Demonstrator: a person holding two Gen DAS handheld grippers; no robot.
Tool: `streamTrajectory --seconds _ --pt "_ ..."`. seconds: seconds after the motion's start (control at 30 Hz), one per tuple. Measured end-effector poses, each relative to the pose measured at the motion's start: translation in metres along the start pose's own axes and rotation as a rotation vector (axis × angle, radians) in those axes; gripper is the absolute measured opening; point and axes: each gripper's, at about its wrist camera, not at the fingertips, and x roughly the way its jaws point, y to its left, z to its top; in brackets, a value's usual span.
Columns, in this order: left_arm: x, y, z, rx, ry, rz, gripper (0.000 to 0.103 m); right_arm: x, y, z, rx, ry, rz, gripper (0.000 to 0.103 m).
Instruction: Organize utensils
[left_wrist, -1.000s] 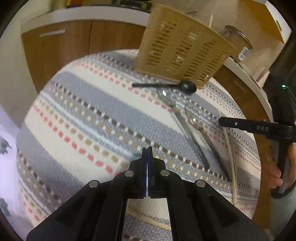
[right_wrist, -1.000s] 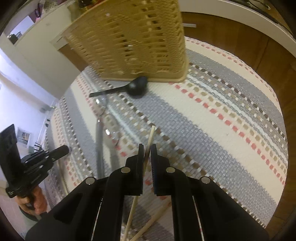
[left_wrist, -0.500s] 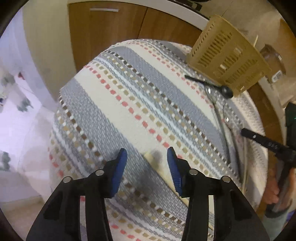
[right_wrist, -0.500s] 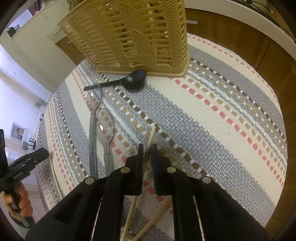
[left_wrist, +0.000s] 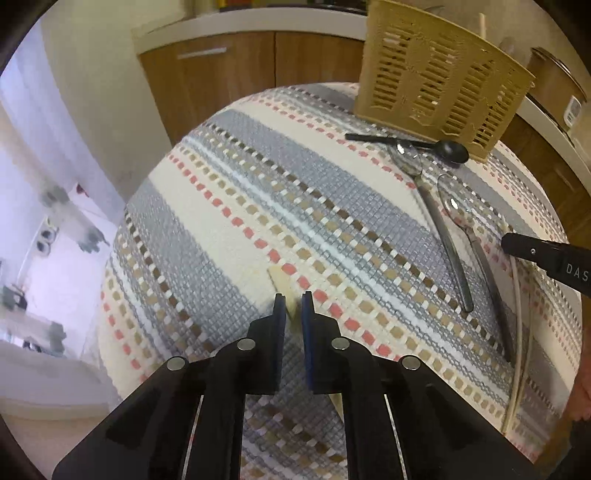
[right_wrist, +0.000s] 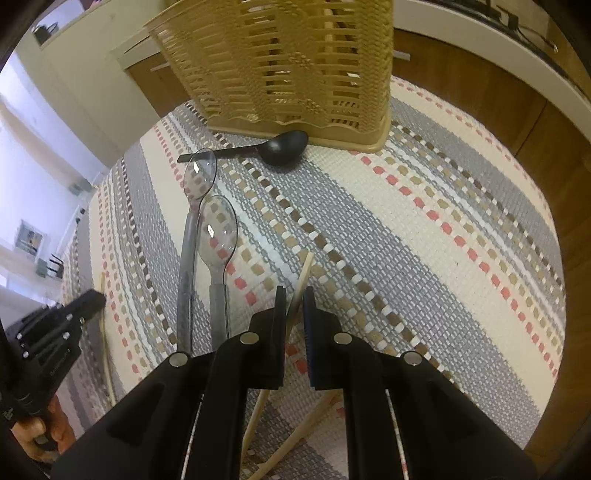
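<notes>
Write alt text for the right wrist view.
The right gripper has its jaws closed on a wooden chopstick above a striped woven mat. Ahead lie two clear plastic spoons, a black spoon and a tan slatted basket.

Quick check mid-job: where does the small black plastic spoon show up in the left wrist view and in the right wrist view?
Left wrist view: the small black plastic spoon lies at upper right, its bowl against the foot of the tan slotted plastic basket.
Right wrist view: the same spoon lies above centre, bowl at the basket's lower edge, handle pointing left.
Shared landmark: the basket, with two clear plastic spoons beside the black one.
</notes>
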Motion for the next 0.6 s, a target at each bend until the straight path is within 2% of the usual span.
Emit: streamTrajectory --seconds 0.13,0.2,0.27,0.4,0.47,0.53,0.6 --pt "-0.001 -0.001 0.016 0.024 -0.033 -0.16 0.0 -0.004 -0.007 0.004 0.043 -0.002 0.03 0.007" --pt "0.004 0.0 0.028 0.033 -0.05 -0.278 0.0 -0.006 -0.01 0.007 0.056 -0.004 0.02 0.006" --pt "0.008 0.0 0.041 0.066 -0.065 -0.356 0.0 -0.007 -0.014 0.01 0.066 -0.006 0.002 0.006" --pt "0.016 -0.012 0.065 0.201 -0.055 -0.405 0.0 -0.006 -0.019 0.015 0.091 -0.005 -0.039 0.006" --pt "0.021 -0.02 0.077 0.25 -0.025 -0.414 0.0 -0.002 -0.022 0.016 0.108 0.016 -0.04 0.006" --pt "0.019 -0.023 0.081 0.253 -0.006 -0.39 0.0 -0.002 -0.024 0.015 0.123 0.024 -0.035 0.007" --pt "0.016 -0.017 0.08 0.209 0.032 -0.392 0.008 -0.003 -0.026 0.014 0.132 0.041 -0.024 0.009"
